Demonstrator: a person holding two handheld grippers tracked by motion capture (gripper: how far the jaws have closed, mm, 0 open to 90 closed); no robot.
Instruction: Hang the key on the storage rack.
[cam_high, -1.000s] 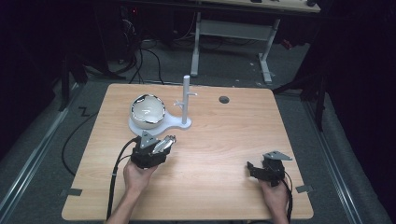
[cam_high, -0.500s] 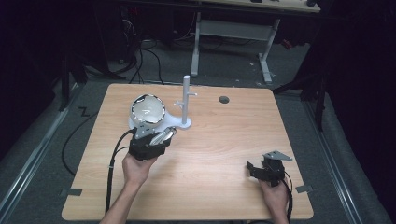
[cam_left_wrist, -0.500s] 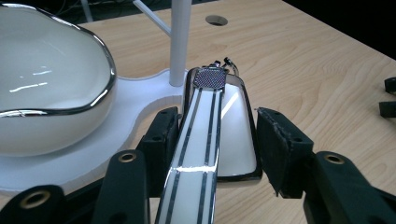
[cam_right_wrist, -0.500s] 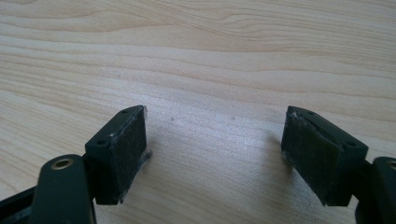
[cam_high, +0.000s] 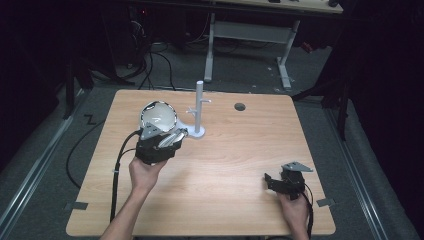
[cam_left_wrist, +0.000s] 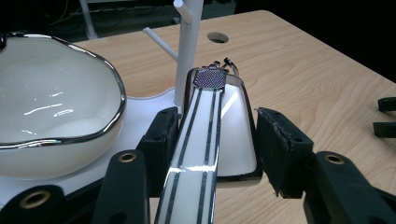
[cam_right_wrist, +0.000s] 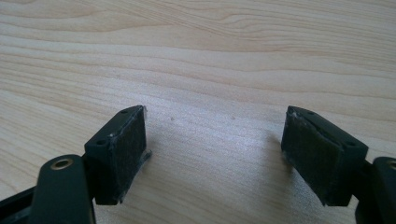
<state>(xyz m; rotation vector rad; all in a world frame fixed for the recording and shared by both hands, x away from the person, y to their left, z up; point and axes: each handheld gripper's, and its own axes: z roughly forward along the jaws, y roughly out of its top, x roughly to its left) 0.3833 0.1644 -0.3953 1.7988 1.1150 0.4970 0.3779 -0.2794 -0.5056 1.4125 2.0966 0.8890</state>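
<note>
1. The counter (cam_high: 225, 165) carries everything. Both hand-held grippers come in from its near edge.
2. The white stand (cam_left_wrist: 187, 51) rises straight ahead of the left hand-held gripper (cam_high: 170, 140), just past its jaw tips. Its flat base spreads under and to the left of those jaws. One thin peg (cam_left_wrist: 161, 39) juts from the post toward the left.
3. The silver-rimmed bowl (cam_left_wrist: 51, 102) sits on that base, just to the left of the left hand-held gripper and close beside its left jaw.
4. The left hand-held gripper is clamped on a white cup (cam_left_wrist: 236, 135) with a silver rim; both pads press its sides. It appears to hang a little above the counter.
5. The cup's long axis runs along the jaws, pointing forward at the post. A striped band, probably the handle, lies on top along that same line. Its far end nearly meets the post, though contact cannot be told.
6. The right hand-held gripper (cam_right_wrist: 215, 149) rests low over bare wood, its jaws spread wide with nothing between them, well away to the right of the stand.
7. Judgement: the left hand is far nearer, so hanging the cup depends on bringing that band onto a peg just ahead.
</note>
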